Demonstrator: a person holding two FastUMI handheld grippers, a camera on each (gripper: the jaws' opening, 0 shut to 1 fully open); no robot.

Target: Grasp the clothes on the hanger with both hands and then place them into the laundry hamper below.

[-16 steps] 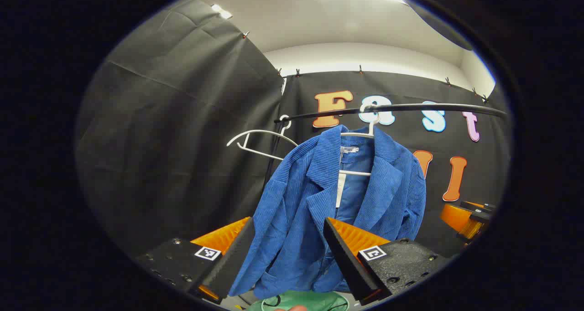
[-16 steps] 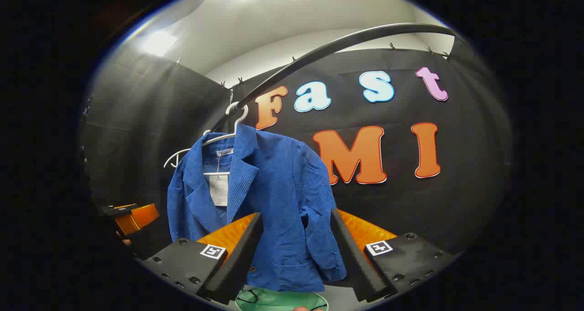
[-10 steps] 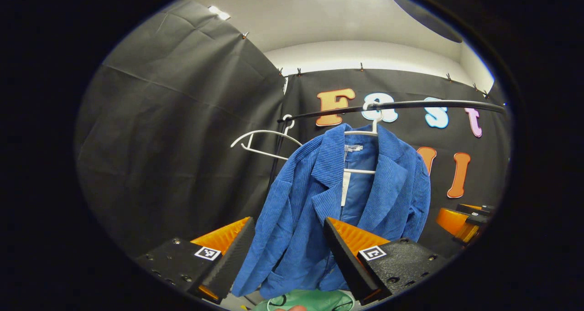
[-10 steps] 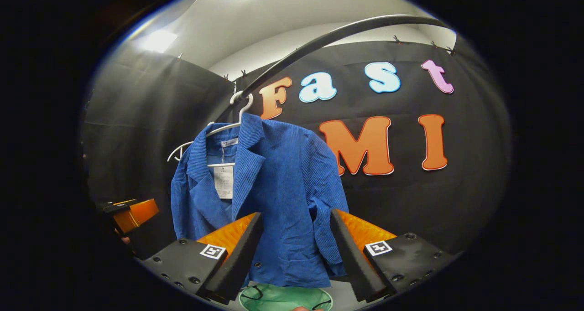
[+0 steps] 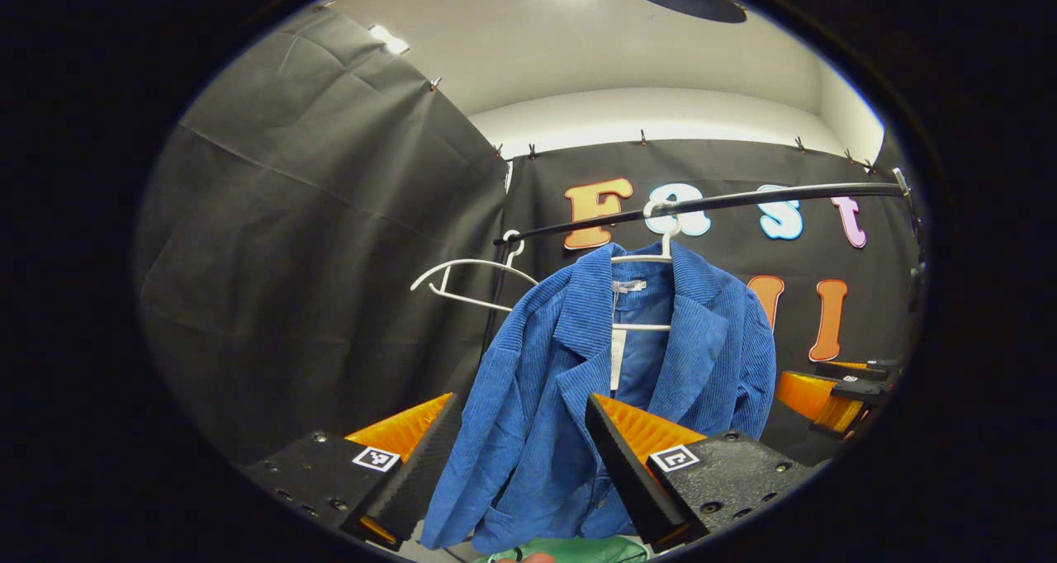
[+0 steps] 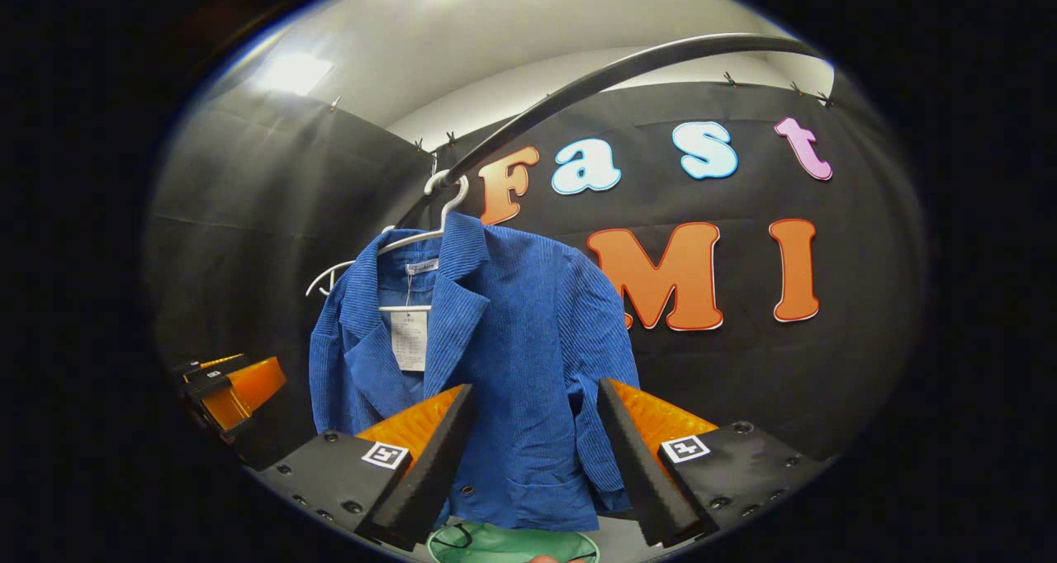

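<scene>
Black cloth (image 5: 330,241) walls the booth on two sides under a pale ceiling, and a dark clothes rail (image 5: 743,198) runs across in front of the back wall; in the right gripper view the rail (image 6: 628,72) arcs overhead. From it hangs a blue corduroy jacket (image 5: 561,398), draped over a white hanger (image 5: 656,253) whose hook sits on the rail. The jacket (image 6: 495,365) hangs open at the front, lapels spread, with a paper tag (image 6: 408,340) dangling inside the collar. A second white hanger (image 5: 471,278), bare, hangs on the rail to the jacket's left in the left gripper view.

Below the jacket's hem a green laundry hamper (image 6: 512,544) peeks in at the bottom edge of both views; only a sliver shows, so its shape is hard to judge.

The left gripper (image 5: 520,456) points at the jacket's lower front with its fingers spread wide, the cloth seen between them but apparently farther off, not touched. The right gripper (image 6: 533,451) is likewise spread wide, aimed at the jacket's sleeve side, gripping nothing. Each gripper appears small at the far edge of the other's view, the left gripper beside the jacket at the lower left of the right gripper view.
</scene>
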